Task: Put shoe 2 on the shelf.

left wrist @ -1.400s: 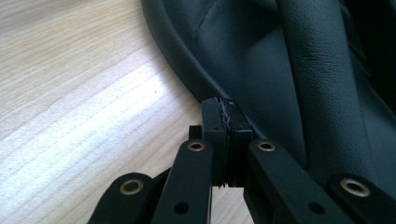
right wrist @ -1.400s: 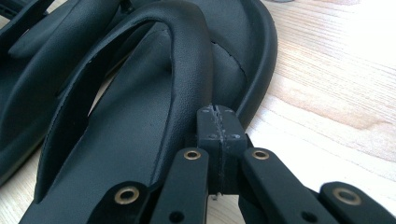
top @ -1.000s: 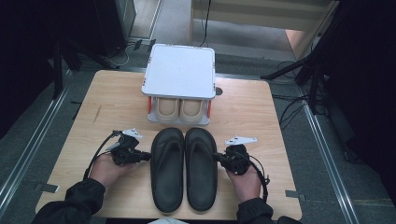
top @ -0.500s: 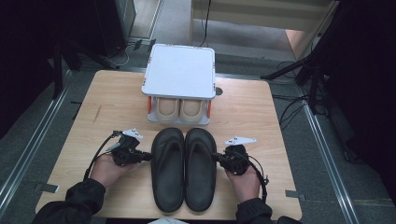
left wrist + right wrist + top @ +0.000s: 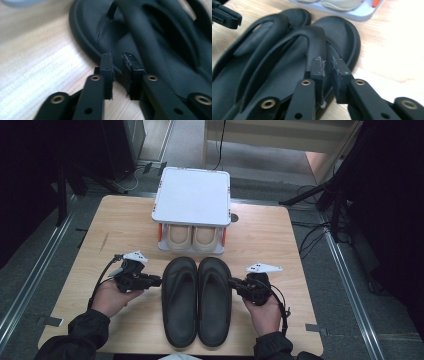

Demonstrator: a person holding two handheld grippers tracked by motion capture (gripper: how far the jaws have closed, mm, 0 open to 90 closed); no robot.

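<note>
My left claw (image 5: 117, 72) rises from the lower edge, its two black jaws standing a narrow gap apart, having just been opening. The rim of the black moulded-foam flip-flop sandal (image 5: 155, 50) runs between the jaw tips; whether the pads press on it cannot be told. The sandal's thick strap crosses the upper half, toe post at top centre. The pale wood-grain desk (image 5: 42, 67) lies to the left, brightly lit.

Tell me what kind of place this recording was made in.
Probably a lab or workshop set up for recording demos: a bare wooden table stands on grey floor between metal rails, loose cables trail around it, and a person works handheld grippers beside black sandals.
</note>
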